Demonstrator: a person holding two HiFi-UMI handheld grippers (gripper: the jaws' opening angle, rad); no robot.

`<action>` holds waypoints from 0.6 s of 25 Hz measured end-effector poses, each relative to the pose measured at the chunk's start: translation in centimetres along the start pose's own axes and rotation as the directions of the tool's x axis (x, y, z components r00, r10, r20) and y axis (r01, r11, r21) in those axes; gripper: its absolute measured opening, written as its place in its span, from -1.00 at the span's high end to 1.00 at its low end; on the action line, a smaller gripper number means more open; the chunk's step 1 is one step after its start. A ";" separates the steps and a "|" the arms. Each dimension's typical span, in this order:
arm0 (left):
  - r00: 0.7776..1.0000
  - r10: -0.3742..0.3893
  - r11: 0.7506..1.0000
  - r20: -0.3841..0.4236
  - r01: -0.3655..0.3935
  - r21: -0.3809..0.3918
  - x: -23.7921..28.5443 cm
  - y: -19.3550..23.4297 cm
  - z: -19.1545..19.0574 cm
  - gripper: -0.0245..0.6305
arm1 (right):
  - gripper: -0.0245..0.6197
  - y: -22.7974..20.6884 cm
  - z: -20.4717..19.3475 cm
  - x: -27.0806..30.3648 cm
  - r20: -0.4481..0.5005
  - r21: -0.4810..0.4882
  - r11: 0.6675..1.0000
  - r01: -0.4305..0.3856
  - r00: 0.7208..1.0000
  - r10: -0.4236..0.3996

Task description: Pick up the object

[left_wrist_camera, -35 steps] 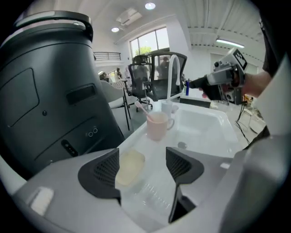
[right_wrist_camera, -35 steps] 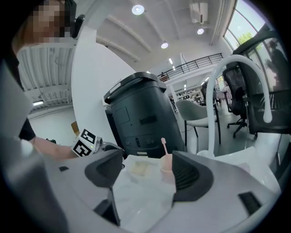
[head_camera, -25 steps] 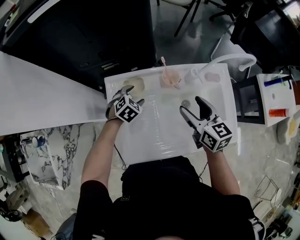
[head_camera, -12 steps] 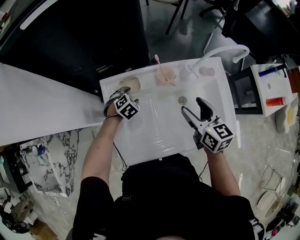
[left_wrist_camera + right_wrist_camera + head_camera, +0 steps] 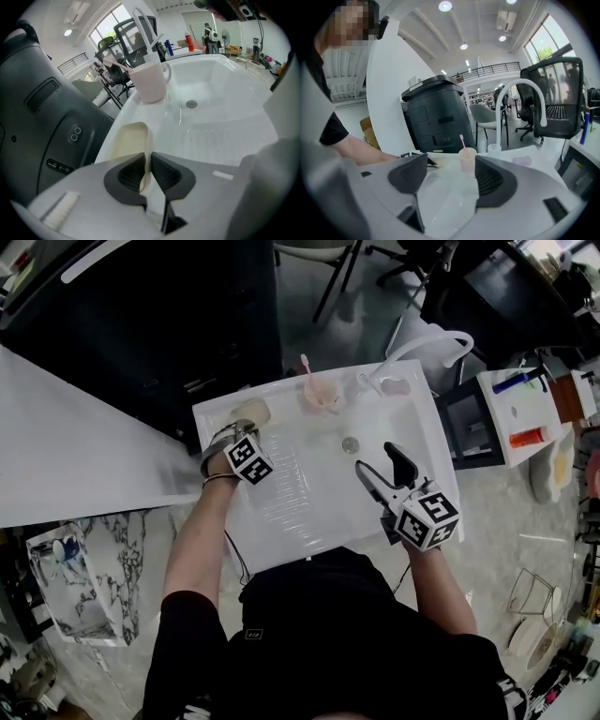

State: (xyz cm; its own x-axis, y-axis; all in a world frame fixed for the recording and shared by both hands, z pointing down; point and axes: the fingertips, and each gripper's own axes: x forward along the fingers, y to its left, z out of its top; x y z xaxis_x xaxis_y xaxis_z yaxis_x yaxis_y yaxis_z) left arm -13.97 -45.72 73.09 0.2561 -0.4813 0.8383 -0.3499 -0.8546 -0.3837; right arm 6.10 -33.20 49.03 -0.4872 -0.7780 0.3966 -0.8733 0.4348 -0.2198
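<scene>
A cream, shallow dish [image 5: 251, 412] lies on the back left corner of the white sink [image 5: 309, 512]. My left gripper [image 5: 236, 428] is over its near end. In the left gripper view the dish's [image 5: 129, 143] rim stands between the left gripper's [image 5: 146, 171] two dark pads, which are closing and pinch it with almost no gap. My right gripper [image 5: 378, 459] hovers over the right side of the basin, open, with nothing between its jaws; the right gripper view shows it [image 5: 450, 176] just as wide and pointing at the sink's back edge.
A pink cup [image 5: 321, 395] with a toothbrush stands on the back rim beside the dish. A white faucet [image 5: 431, 343] and a pink soap bar [image 5: 396, 386] are at the back right. The drain [image 5: 351, 444] sits mid-basin. A black bin [image 5: 42, 126] stands left of the sink.
My left gripper has moved forward to the dish and its jaws have gone from wide apart to pinched on the rim. The right gripper has barely shifted.
</scene>
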 end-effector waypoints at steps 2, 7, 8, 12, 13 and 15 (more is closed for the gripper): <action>1.000 0.011 1.000 0.024 -0.011 -0.022 -1.1 0.4 0.6 0.79 | -0.04 0.2 0.5 -0.5 0.009 -0.011 1.000 0.010 1.000 -0.009; 0.997 0.036 0.998 0.073 -0.032 -0.062 -4.5 2.1 1.7 0.79 | -0.04 0.7 2.2 -0.8 0.045 -0.050 0.999 -0.001 0.999 0.004; 0.996 0.038 0.997 0.078 -0.033 -0.073 -5.3 2.3 1.8 0.79 | -0.04 0.8 2.5 -0.8 0.052 -0.053 0.999 -0.008 0.999 0.011; 0.994 0.051 0.989 0.097 -0.037 -0.143 -8.5 3.0 2.5 0.79 | -0.04 0.5 3.7 -0.8 0.084 -0.059 0.997 -0.049 0.995 0.054; 0.993 0.055 0.986 0.101 -0.038 -0.163 -9.2 3.0 2.8 0.79 | -0.04 0.4 4.0 -0.9 0.091 -0.062 0.996 -0.064 0.993 0.070; 0.992 0.067 0.976 0.108 -0.043 -0.214 -10.7 3.3 3.2 0.79 | -0.04 0.3 4.4 -1.1 0.101 -0.071 0.992 -0.100 0.989 0.106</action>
State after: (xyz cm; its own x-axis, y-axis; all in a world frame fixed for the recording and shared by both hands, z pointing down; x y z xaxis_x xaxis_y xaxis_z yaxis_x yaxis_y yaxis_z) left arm -14.93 -43.97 61.60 0.3279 -0.5561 0.7637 -0.5455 -0.7715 -0.3275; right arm 6.42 -34.19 44.62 -0.5750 -0.7693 0.2785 -0.8181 0.5412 -0.1943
